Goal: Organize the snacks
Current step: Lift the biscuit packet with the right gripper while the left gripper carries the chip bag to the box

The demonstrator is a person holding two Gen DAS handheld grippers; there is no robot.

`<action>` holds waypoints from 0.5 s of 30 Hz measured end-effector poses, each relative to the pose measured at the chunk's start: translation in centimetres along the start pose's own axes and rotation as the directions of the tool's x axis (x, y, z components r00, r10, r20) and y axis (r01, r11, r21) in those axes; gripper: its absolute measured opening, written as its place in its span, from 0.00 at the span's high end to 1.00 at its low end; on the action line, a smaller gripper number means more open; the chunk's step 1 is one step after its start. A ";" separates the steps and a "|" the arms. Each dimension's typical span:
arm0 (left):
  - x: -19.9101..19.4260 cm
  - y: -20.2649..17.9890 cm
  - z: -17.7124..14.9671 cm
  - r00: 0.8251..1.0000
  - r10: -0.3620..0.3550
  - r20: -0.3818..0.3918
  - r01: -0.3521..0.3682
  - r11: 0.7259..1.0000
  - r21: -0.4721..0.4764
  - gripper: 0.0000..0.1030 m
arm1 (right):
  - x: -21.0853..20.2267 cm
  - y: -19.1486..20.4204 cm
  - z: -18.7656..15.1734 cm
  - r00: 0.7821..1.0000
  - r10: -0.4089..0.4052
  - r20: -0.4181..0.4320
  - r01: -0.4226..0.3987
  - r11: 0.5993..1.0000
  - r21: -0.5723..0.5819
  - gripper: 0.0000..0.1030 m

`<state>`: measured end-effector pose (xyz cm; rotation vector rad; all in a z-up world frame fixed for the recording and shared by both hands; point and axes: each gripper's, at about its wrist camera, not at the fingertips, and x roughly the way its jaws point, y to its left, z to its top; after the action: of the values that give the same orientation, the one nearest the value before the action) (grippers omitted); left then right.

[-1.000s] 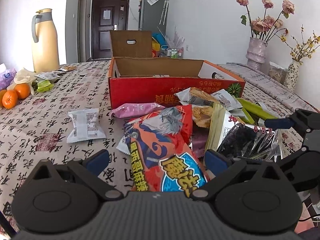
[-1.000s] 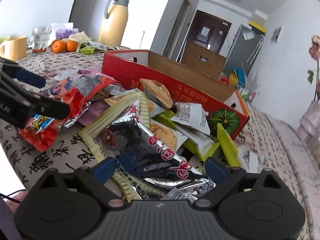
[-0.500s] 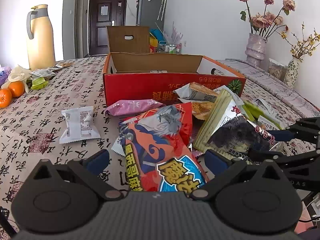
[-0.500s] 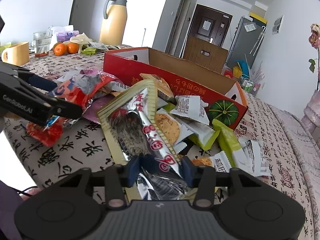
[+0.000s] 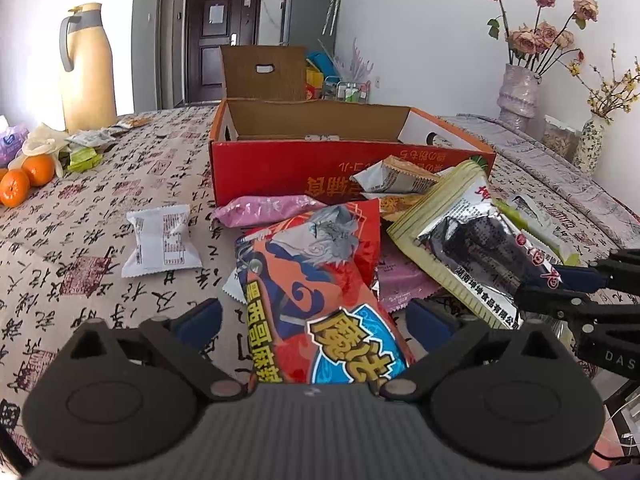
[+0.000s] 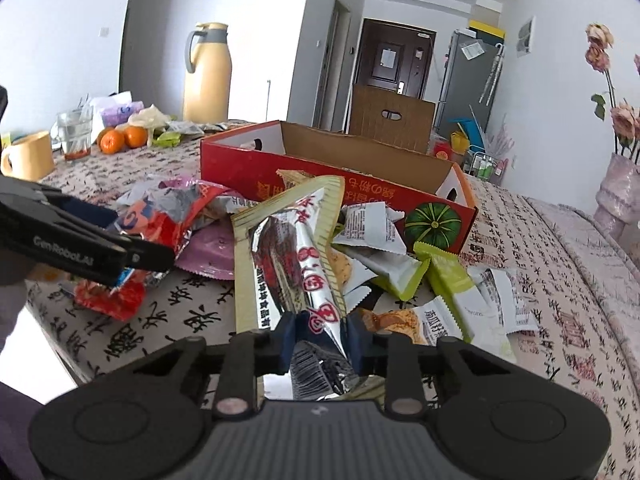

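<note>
Since a second ago our right gripper (image 6: 320,334) has closed on the silver-and-cream packet (image 6: 296,248), tilting its far end up toward 12 o'clock; its jaws are closing further. Our left gripper (image 5: 316,320), jaws wide but closing, straddles the red-orange bag (image 5: 320,280) without pressing it. "Gen-Robot.AI" reads on its finger. The red box (image 5: 280,164) lies at 12 o'clock.

White walls (image 5: 420,40) frame a bright room, a dark door (image 5: 222,40) straight ahead beside a grey fridge (image 5: 308,12), a tall yellow thermos jug (image 5: 86,68) glowing at the left, and dried roses in a pale vase (image 5: 518,92) standing along the right wall beyond the calligraphy-print cloth (image 5: 80,208) on the bench.
</note>
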<state>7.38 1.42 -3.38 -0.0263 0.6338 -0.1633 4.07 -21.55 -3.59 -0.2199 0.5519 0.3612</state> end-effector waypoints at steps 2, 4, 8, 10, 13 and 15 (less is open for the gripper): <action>0.2 0.0 0.0 1.000 0.000 -0.020 0.000 1.000 -0.011 0.22 | -0.1 -0.1 -0.2 1.000 -0.001 0.008 0.001 1.000 0.023 0.75; 0.4 0.1 0.0 0.999 0.009 -0.036 -0.010 1.000 -0.021 0.29 | -0.1 -0.2 -0.4 1.000 0.000 0.016 -0.001 0.999 0.046 0.75; 0.1 0.1 0.0 0.999 0.020 -0.032 -0.021 0.999 -0.031 0.37 | -0.2 -0.2 -0.7 1.000 0.012 0.029 -0.014 0.998 0.067 0.76; -0.1 0.1 0.0 0.999 0.025 -0.031 -0.026 0.999 -0.035 0.39 | -0.3 -0.2 -0.8 0.999 0.020 0.036 -0.023 0.997 0.077 0.77; -0.5 0.0 0.0 0.999 0.033 -0.025 -0.034 0.999 -0.038 0.40 | -0.6 -0.2 -1.0 0.998 0.027 0.049 -0.032 0.995 0.090 0.80; -1.0 -0.1 0.0 0.999 0.037 -0.012 -0.037 0.999 -0.037 0.40 | -0.8 -0.3 -1.1 0.998 0.031 0.060 -0.036 0.995 0.097 0.81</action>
<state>6.60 1.50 -2.81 -0.0493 0.6478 -0.1161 3.05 -22.39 -4.03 -0.1058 0.5151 0.3710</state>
